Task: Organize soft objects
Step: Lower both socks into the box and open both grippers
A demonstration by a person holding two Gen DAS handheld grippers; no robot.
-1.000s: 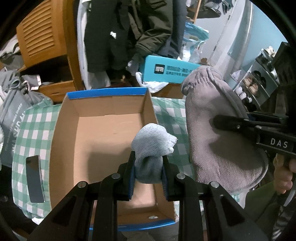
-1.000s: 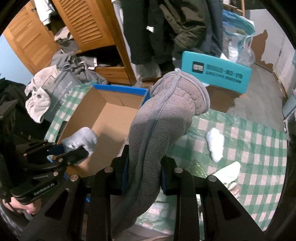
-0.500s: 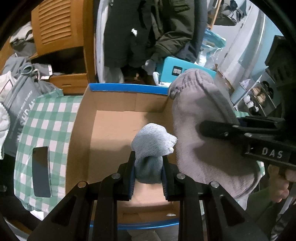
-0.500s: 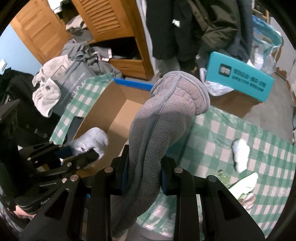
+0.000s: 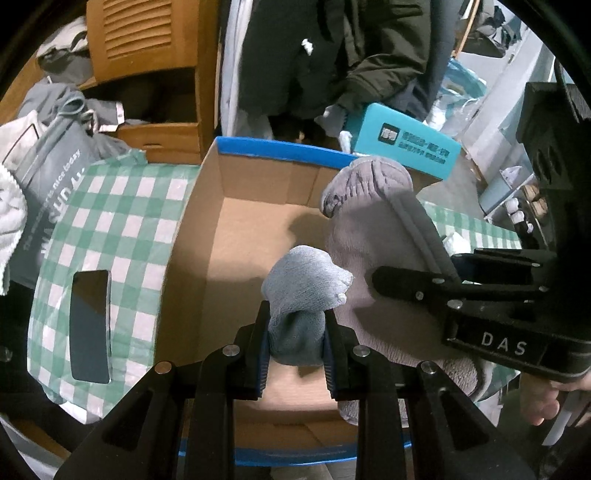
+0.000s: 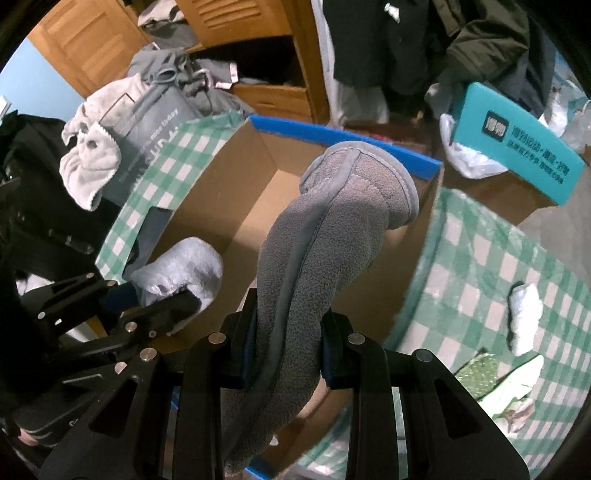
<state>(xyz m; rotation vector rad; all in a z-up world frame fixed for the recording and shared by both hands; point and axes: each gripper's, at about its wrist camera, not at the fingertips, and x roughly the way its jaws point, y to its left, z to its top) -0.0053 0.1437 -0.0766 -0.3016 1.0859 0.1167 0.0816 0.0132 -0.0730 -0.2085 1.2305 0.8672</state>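
Observation:
My left gripper (image 5: 295, 332) is shut on a light blue-grey sock (image 5: 303, 284) and holds it over the open cardboard box (image 5: 207, 236) with the blue rim. My right gripper (image 6: 286, 343) is shut on a big grey fleece slipper sock (image 6: 332, 229), held upright over the box's right side (image 6: 417, 258). In the left wrist view the grey fleece sock (image 5: 380, 229) hangs just right of the blue-grey sock, with the right gripper (image 5: 373, 275) clamped on it. The left gripper (image 6: 192, 299) and its sock (image 6: 184, 266) show at the left of the right wrist view.
The box sits on a green checked cloth (image 5: 110, 206). A dark phone (image 5: 90, 325) lies left of the box. A white sock (image 6: 524, 317) and a white-green item (image 6: 513, 384) lie on the cloth at right. A teal box (image 5: 406, 144), hanging coats and a wooden cabinet (image 6: 236, 22) stand behind.
Both grippers have moved left with their socks. The grey fleece sock now hangs over the box's right side instead of over the cloth beside it.

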